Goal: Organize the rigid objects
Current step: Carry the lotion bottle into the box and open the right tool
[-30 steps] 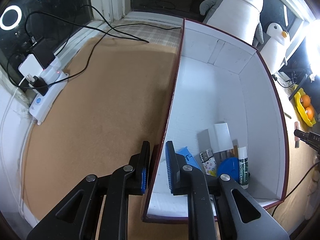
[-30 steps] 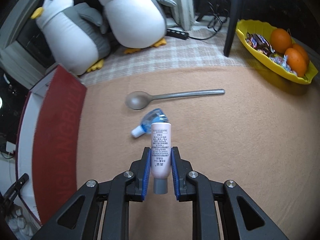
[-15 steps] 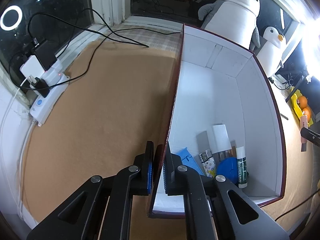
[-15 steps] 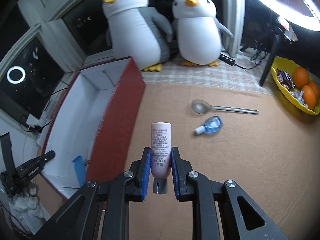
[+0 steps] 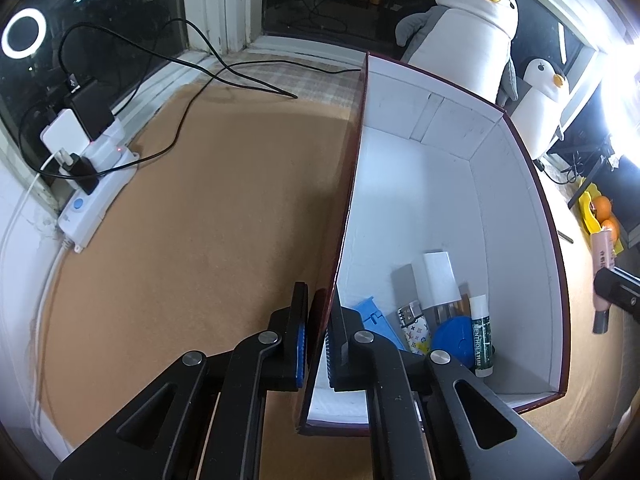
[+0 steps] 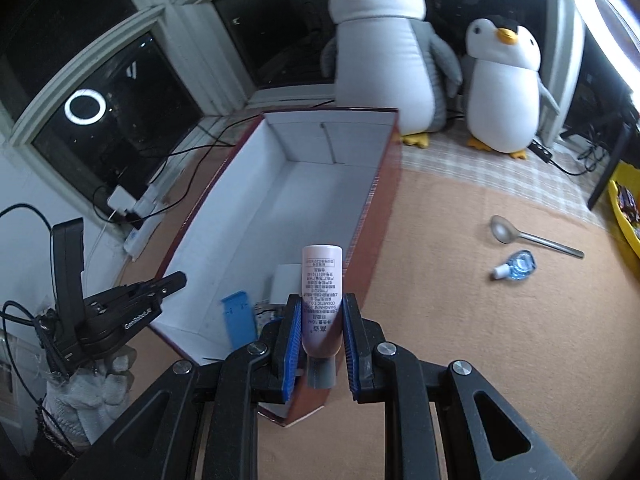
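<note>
A red box (image 5: 516, 148) with a white inside stands on the brown mat; it also shows in the right wrist view (image 6: 384, 200). My left gripper (image 5: 318, 336) is shut on the box's left wall near its front corner. Inside lie a blue flat piece (image 5: 376, 320), a white block (image 5: 440, 280), a blue disc (image 5: 454, 336) and a lip balm stick (image 5: 482, 332). My right gripper (image 6: 318, 320) is shut on a pink tube (image 6: 322, 280), cap toward me, held above the box's right wall. The tube shows at the right edge of the left wrist view (image 5: 602, 256).
A metal spoon (image 6: 532, 238) and a small clear blue bottle (image 6: 518, 264) lie on the mat right of the box. Two plush penguins (image 6: 384, 48) stand behind it. A power strip with cables (image 5: 92, 184) lies at the left. A yellow fruit tray (image 6: 628, 216) is far right.
My right gripper has carried the pink tube up and left, from beside the spoon to over the box. My left gripper has closed on the box's left wall.
</note>
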